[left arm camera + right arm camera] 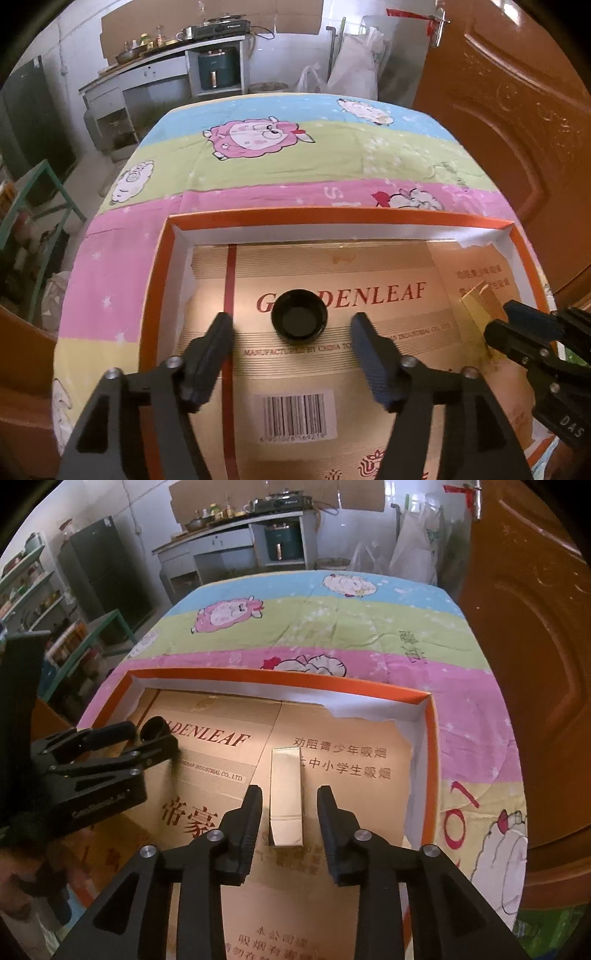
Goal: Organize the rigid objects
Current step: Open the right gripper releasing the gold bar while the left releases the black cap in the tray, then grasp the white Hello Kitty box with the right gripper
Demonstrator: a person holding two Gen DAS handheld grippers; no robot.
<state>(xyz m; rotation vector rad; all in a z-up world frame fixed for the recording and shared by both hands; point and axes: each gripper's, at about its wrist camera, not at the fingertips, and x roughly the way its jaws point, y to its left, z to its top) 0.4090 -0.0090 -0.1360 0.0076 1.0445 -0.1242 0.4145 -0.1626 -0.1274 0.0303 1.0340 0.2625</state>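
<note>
Two things already lie inside the orange-rimmed tray (343, 216), on the cardboard lining its floor. The black cap (299, 319) sits open side up over the printed lettering, and the left gripper (291, 325) stands spread wide around it, its fingers clear of the cap on both sides, so the cap reads as set down and let go. The gold box (286, 794) lies flat further toward the tray's right side, well apart from the cap. The right gripper (290, 801) straddles it with its jaws parted; a gap shows between each pad and the box, so it is not clamped, though the fisheye makes the narrowness of that gap hard to judge. Both placements look done. The cloth-covered table (332, 627) beyond the tray shows no further loose items, so little may remain; what lies outside these two views cannot be told.
</note>
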